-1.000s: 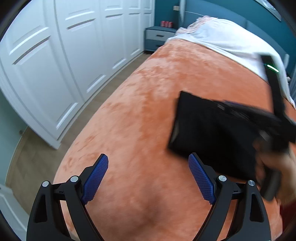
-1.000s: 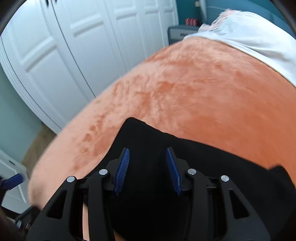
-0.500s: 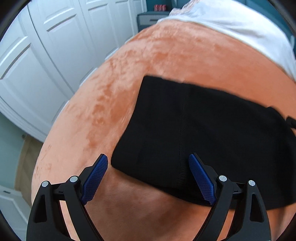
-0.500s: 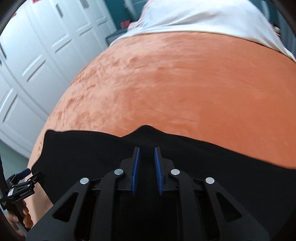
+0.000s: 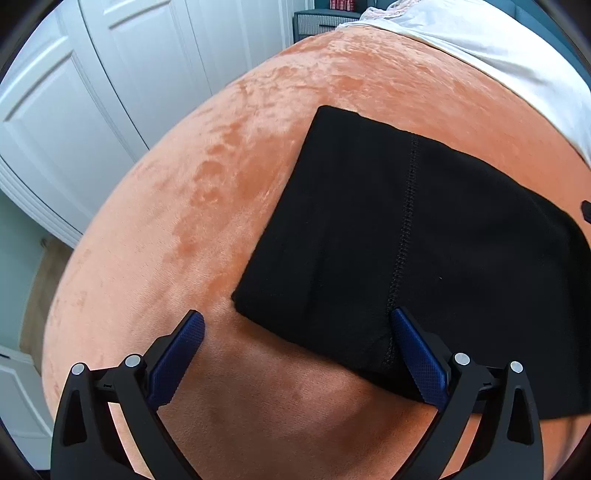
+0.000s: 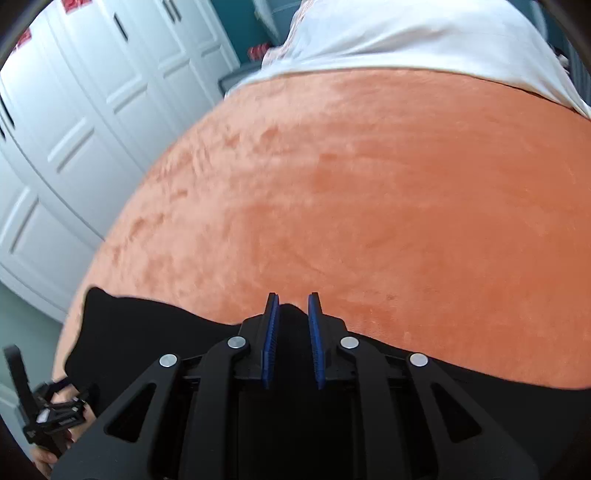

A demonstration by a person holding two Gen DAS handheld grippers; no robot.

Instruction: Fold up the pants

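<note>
Black pants (image 5: 406, 240) lie folded in a flat band across the orange bed cover (image 5: 184, 221), a stitched seam running down them. My left gripper (image 5: 295, 315) hovers over their near left corner. Its jaws are opening wide, the right pad (image 5: 417, 362) over the seam and the left pad above bare cover; neither presses the fabric. In the right wrist view my right gripper (image 6: 293, 297) is shut on a small raised pinch of the pants (image 6: 147, 325) at their far edge. Most of the cloth there is hidden under the gripper body.
White wardrobe doors (image 5: 92, 92) stand along the left beside a strip of floor. A white sheet (image 5: 498, 48) covers the far end of the bed, with a nightstand (image 5: 325, 22) behind it. A hand (image 6: 40, 458) holding the left tool shows at lower left.
The pants went from hanging bunched in the right gripper to lying flat. The left gripper came down over their left corner and widened. The right gripper slid along the far edge and closed on the fabric.
</note>
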